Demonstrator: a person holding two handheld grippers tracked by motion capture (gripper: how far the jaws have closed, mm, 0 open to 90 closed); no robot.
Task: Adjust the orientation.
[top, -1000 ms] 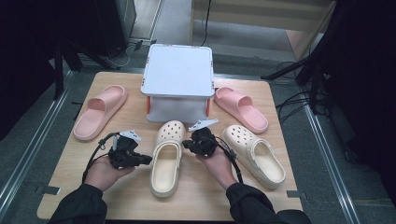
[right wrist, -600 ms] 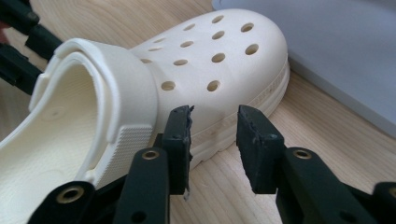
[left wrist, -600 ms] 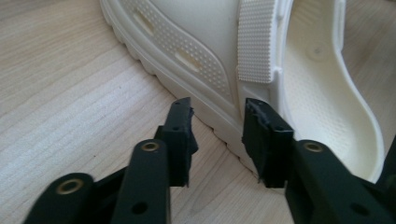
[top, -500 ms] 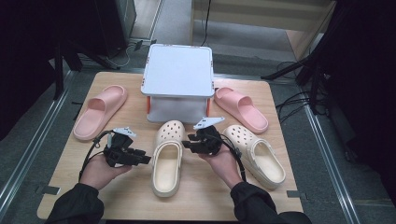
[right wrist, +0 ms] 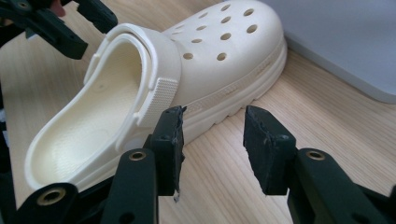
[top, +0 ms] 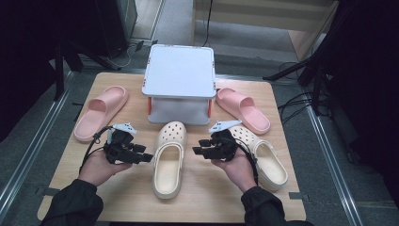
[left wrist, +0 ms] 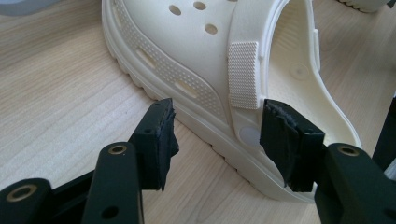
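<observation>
A cream clog (top: 168, 157) lies mid-table, toe toward the white box (top: 180, 82). My left gripper (top: 147, 157) sits at its left side and my right gripper (top: 197, 147) at its right side. In the left gripper view the jaws (left wrist: 217, 140) have just been opening; the clog's (left wrist: 201, 70) sole edge and strap rivet lie between them, and the pads do not press on it. In the right gripper view the jaws (right wrist: 212, 144) have also just been opening. Bare wood shows in their gap, and the clog (right wrist: 210, 56) lies just beyond the left jaw.
A second cream clog (top: 263, 157) lies right of my right hand. Pink slides rest at the far left (top: 101, 112) and far right (top: 242, 109). The wooden table (top: 211, 197) ends close behind both forearms; dark stands and cables surround it.
Both grippers' jaws have spread apart beside the middle clog. The right hand has shifted a little up and away from the person. The clog has stayed in place.
</observation>
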